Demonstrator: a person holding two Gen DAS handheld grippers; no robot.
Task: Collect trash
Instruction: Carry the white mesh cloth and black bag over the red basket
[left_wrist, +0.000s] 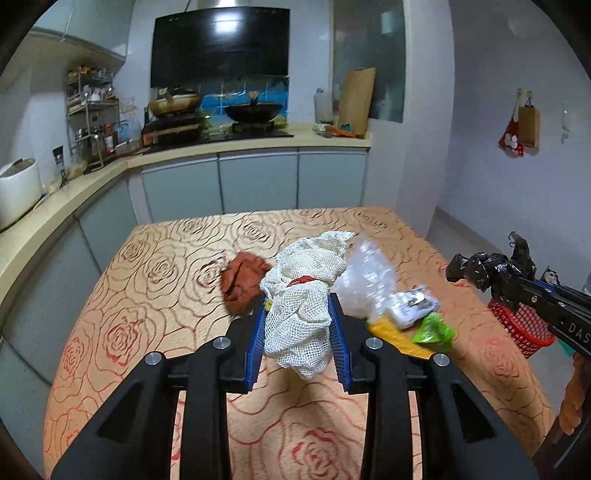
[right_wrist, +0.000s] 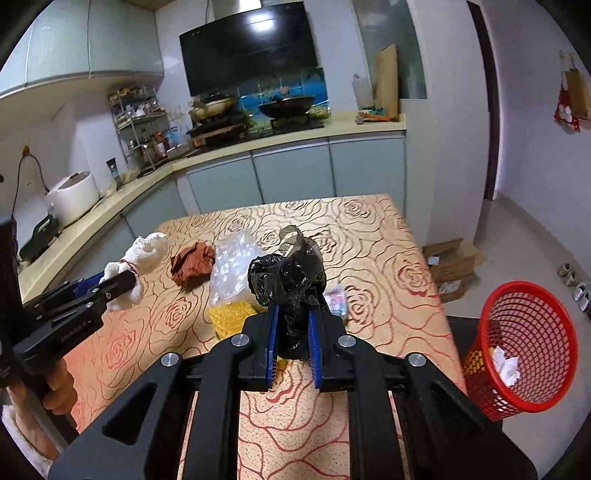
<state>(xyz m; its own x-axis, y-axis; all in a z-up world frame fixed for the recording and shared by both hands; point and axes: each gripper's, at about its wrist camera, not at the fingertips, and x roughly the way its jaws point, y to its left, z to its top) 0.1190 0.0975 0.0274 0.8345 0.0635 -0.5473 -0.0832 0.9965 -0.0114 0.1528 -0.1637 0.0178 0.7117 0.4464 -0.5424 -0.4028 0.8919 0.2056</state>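
Observation:
My left gripper (left_wrist: 298, 310) is shut on a white mesh net bag (left_wrist: 306, 295), held above the table; it also shows in the right wrist view (right_wrist: 136, 266). My right gripper (right_wrist: 293, 317) is shut on a crumpled black plastic bag (right_wrist: 288, 280), which also shows in the left wrist view (left_wrist: 491, 269). On the rose-patterned tablecloth (left_wrist: 147, 280) lie a brown crumpled paper (left_wrist: 242, 282), a clear plastic bag (left_wrist: 364, 280), a yellow packet (left_wrist: 391, 334), a green wrapper (left_wrist: 432, 330) and a small printed packet (left_wrist: 412, 302). A red mesh basket (right_wrist: 524, 350) stands right of the table, holding white paper.
A kitchen counter (left_wrist: 55, 206) with a rice cooker (left_wrist: 18, 184), spice rack and stove with pans runs along the left and back. Cardboard boxes (right_wrist: 450, 266) lie on the floor beyond the table's right edge.

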